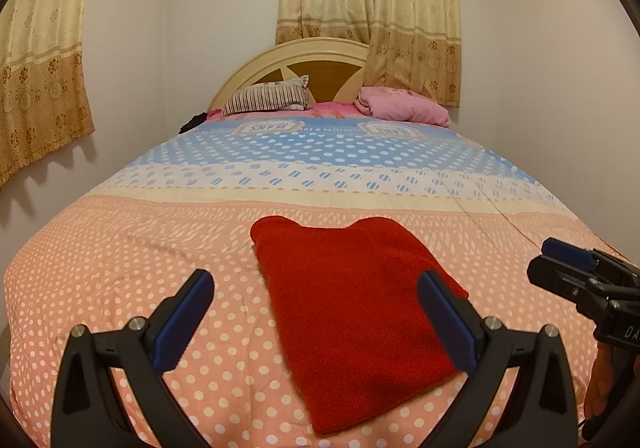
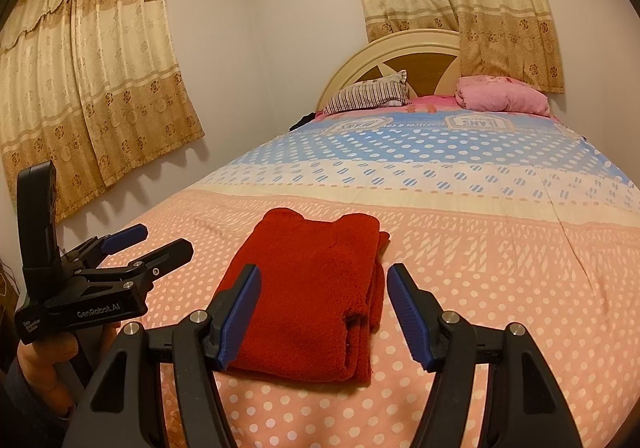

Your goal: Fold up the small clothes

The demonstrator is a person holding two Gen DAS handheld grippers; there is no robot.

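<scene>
Garment: a red fleece garment (image 1: 356,324), folded into a thick rectangle with its layered edges showing on the side seen in the right wrist view (image 2: 316,300), lies flat on the bed (image 1: 120,288).
Place: on the peach polka-dot end of the quilt, well apart from the headboard (image 1: 304,64), with the quilt's cream and blue bands between them.
Left gripper: (image 1: 316,312) hangs above the garment's near end, fingers wide apart, nothing between the pads; the right pad overlaps the garment's edge in the picture, contact not clear.
Right gripper: (image 2: 324,312) hangs over the garment's near end, fingers spread, gripping nothing.
Hand: a hand (image 2: 44,360) holds the left gripper's handle.
By the headboard: a striped pillow (image 1: 268,100) and a pink bundle of bedding (image 1: 404,106).
Walls: gold floral curtains (image 1: 40,60) behind and beside the headboard.
</scene>
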